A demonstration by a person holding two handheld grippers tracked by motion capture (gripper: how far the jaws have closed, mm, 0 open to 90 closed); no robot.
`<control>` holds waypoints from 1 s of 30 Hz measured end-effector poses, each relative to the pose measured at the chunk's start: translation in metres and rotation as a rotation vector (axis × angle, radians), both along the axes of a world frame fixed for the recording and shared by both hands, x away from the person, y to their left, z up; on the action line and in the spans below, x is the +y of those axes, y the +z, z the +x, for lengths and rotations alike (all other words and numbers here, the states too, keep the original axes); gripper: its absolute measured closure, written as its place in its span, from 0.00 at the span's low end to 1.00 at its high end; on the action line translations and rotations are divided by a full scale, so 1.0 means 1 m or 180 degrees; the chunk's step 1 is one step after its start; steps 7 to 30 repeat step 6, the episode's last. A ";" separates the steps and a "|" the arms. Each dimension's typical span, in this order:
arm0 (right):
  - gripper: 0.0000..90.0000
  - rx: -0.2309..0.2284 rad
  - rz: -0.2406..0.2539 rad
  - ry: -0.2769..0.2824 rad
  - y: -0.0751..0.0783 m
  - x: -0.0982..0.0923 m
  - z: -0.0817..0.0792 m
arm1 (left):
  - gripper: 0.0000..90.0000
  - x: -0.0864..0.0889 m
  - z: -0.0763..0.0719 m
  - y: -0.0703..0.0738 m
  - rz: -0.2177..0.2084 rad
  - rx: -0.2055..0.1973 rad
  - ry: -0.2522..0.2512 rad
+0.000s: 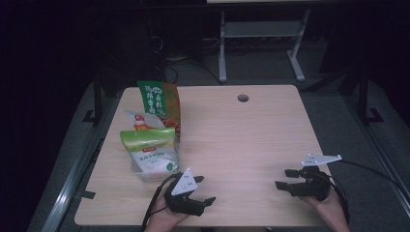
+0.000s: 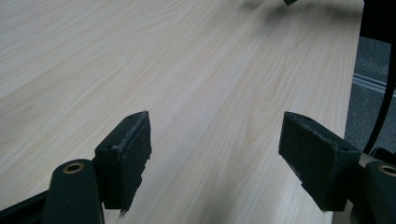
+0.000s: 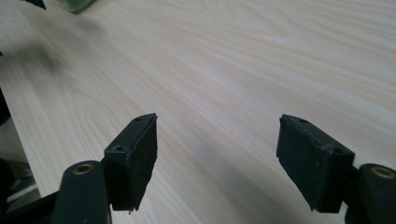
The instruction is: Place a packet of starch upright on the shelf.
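Note:
Three food packets stand in a row at the table's left: a tall green and orange bag (image 1: pixel 159 102) at the back, a small white and red pouch (image 1: pixel 141 121) in the middle, and a clear bag with a green top (image 1: pixel 151 153) in front. My left gripper (image 1: pixel 203 189) rests near the front edge, just right of that front bag, open with nothing between its jaws (image 2: pixel 215 154). My right gripper (image 1: pixel 285 179) sits low at the front right, open and empty (image 3: pixel 217 156), pointing left across the bare wood.
The light wooden table (image 1: pixel 241 140) has a round cable hole (image 1: pixel 242 98) near its back edge. Cables trail off both grippers toward the front. A metal desk frame (image 1: pixel 261 43) stands on the dark floor behind the table.

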State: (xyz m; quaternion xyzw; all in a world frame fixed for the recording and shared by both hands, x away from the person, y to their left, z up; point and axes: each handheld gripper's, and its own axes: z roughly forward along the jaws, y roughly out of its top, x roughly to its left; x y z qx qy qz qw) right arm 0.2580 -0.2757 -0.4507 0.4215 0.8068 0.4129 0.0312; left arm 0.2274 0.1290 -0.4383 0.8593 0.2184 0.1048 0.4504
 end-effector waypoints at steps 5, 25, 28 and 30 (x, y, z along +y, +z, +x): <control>0.30 -0.0046 -0.0018 0.0004 -0.002 0.002 -0.008 | 0.27 0.000 0.000 0.000 -0.0028 0.0023 -0.0005; 0.30 -0.0059 -0.0034 0.0001 -0.002 0.003 -0.008 | 0.27 0.000 0.000 0.000 -0.0040 0.0027 -0.0002; 0.30 -0.0059 -0.0034 0.0001 -0.002 0.003 -0.008 | 0.27 0.000 0.000 0.000 -0.0040 0.0027 -0.0002; 0.30 -0.0059 -0.0034 0.0001 -0.002 0.003 -0.008 | 0.27 0.000 0.000 0.000 -0.0040 0.0027 -0.0002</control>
